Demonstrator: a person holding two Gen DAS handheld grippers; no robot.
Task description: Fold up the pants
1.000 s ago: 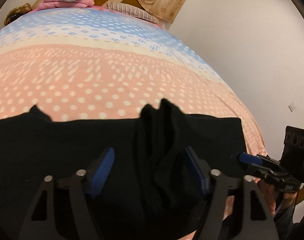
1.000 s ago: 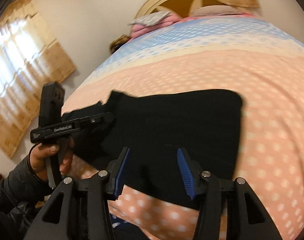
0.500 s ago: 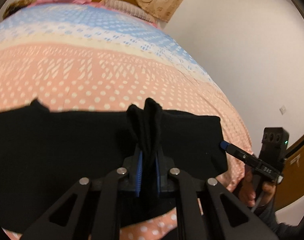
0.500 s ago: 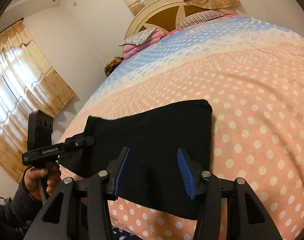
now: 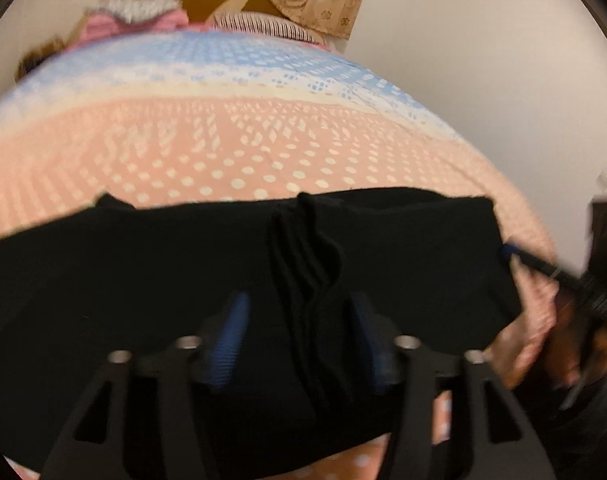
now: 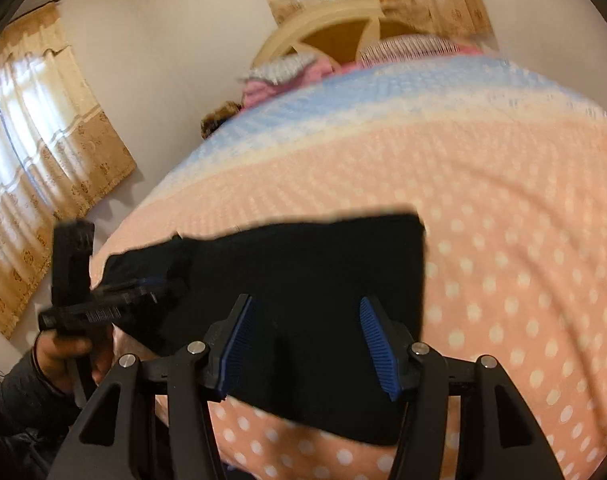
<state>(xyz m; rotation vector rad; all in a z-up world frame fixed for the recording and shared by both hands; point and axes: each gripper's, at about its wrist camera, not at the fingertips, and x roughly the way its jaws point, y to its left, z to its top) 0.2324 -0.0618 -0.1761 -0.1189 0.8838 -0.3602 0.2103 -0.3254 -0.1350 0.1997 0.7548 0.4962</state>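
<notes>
Left wrist view: black pants [image 5: 143,280] lie folded flat across the near edge of the bed [image 5: 263,140], probably so both hands reach them without leaning.
Pants ridge: a bunched ridge [image 5: 311,264] stands up from the pants, between the pads of the left tool [image 5: 299,340].
Left tool: jaws opening, pads clear of the ridge; likely letting it settle.
Right tool [image 6: 305,344]: over the near right part of the pants, jaws opening, nothing pinched.
Writing: a pale label on the left tool's body [image 6: 99,312] in the right wrist view, too blurred to read.
</notes>
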